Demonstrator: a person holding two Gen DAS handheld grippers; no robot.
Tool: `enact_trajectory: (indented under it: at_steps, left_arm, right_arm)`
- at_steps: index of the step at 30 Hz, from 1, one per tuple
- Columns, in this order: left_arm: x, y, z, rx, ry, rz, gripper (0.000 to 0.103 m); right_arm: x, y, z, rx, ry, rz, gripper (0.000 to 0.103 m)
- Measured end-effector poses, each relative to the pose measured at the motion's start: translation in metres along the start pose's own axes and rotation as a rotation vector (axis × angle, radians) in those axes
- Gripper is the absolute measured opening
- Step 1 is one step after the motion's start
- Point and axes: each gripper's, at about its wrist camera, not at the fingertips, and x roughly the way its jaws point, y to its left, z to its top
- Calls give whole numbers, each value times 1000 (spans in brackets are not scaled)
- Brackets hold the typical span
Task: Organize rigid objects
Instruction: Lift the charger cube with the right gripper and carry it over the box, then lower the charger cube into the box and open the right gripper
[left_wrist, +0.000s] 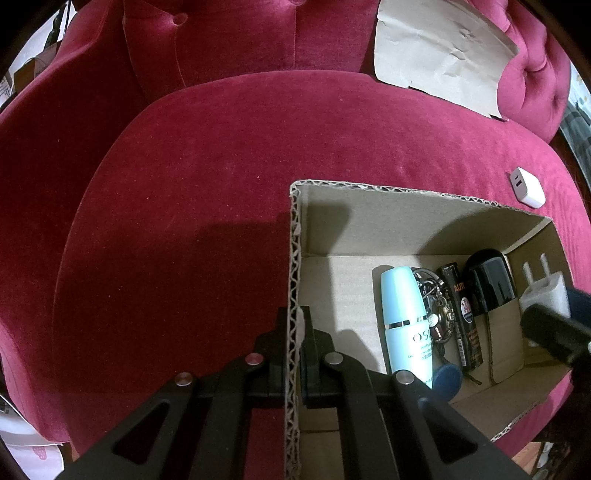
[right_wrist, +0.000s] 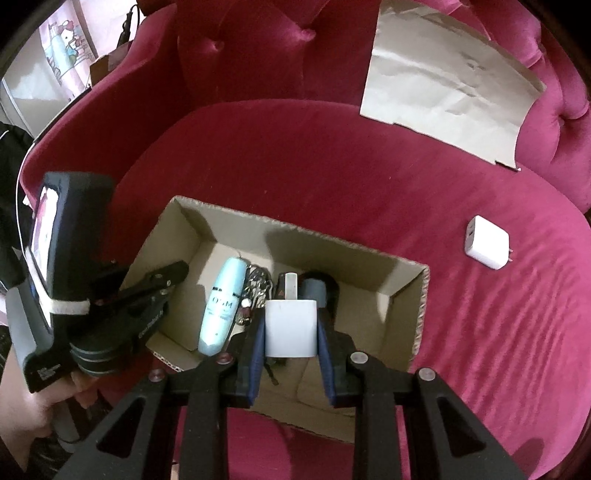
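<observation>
The box (left_wrist: 295, 295) wall is clamped by the left hand-held gripper (left_wrist: 294, 334). A white charger (right_wrist: 291, 328) is held over the box by the right hand-held gripper (right_wrist: 291, 345). A second charger (right_wrist: 487, 242) lies near the sofa (right_wrist: 332, 166) seat's right edge.

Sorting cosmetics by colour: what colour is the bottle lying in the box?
Light blue bottle with a silver band; clearest in the left wrist view.

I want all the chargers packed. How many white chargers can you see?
2. One charger is held between the right gripper's fingers above the box. The other charger lies on the sofa cushion, right of the box. More may be hidden inside.
</observation>
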Motion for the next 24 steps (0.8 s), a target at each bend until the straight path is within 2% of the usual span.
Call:
enact_trajectory:
  at_steps: [10,24]
  left_arm:
    - [0,0,0,0,0,0,4]
    - [0,0,0,0,0,-1,4]
  right_arm:
    - [14,2,-9,30,17,13,27]
    - [11,1,-6,19,9,23,28]
